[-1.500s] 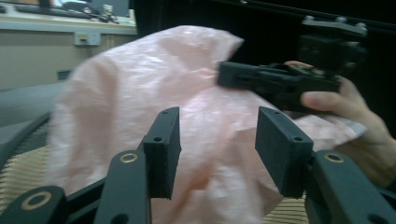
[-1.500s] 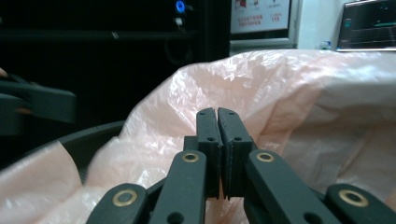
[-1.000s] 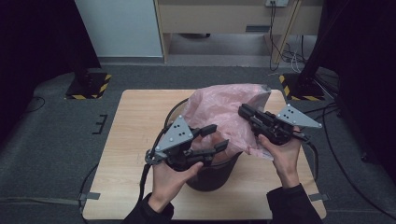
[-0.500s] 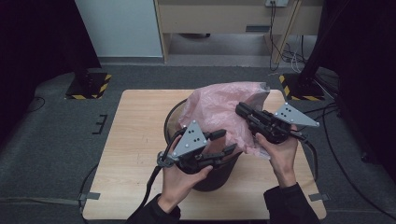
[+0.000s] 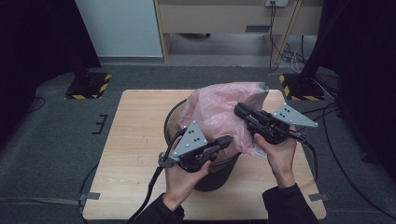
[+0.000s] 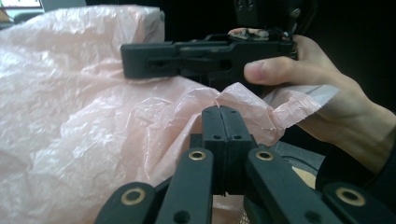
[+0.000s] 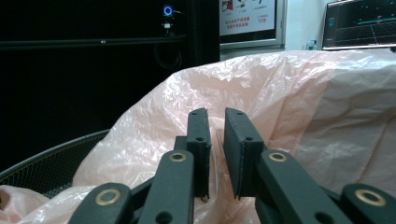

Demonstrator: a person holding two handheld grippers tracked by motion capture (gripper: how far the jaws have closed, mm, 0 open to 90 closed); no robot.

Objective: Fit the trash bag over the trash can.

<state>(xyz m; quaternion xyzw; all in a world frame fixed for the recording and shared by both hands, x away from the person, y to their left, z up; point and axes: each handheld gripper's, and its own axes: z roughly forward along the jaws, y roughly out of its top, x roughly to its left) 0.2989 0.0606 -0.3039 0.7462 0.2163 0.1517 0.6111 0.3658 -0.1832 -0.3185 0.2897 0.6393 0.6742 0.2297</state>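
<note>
Jaws of the left tool (image 6: 219, 116) have just been closing and now stand pressed together on a fold of the pink plastic bag (image 6: 79, 116), the film puckering to a point right at their tips in the left gripper view. From above, that left tool (image 5: 224, 141) sits at the near rim of the black mesh bin (image 5: 173, 122), gripped in the person's left hand (image 5: 182, 172). The right tool (image 7: 217, 119) has its jaws nearly together with a narrow gap between the pads; its own view shows the bag's film running through that gap, though I cannot tell whether the pads actually press on it, and the jaws have just been opening slightly. In the high view the right tool (image 5: 240, 110) lies across the top of the bag's right side, held by the right hand (image 5: 275, 149). The bag itself billows up out of the bin, which stands in the middle of the wooden desk (image 5: 135, 154), and it is bunched high toward the far right instead of lying down inside. By my reading, the work is lining the bin with the bag, and it is only partly done: the bag is in the mouth of the bin, but its edge is not yet spread and folded over the rim all the way round, and the left side of the rim is bare mesh.
</note>
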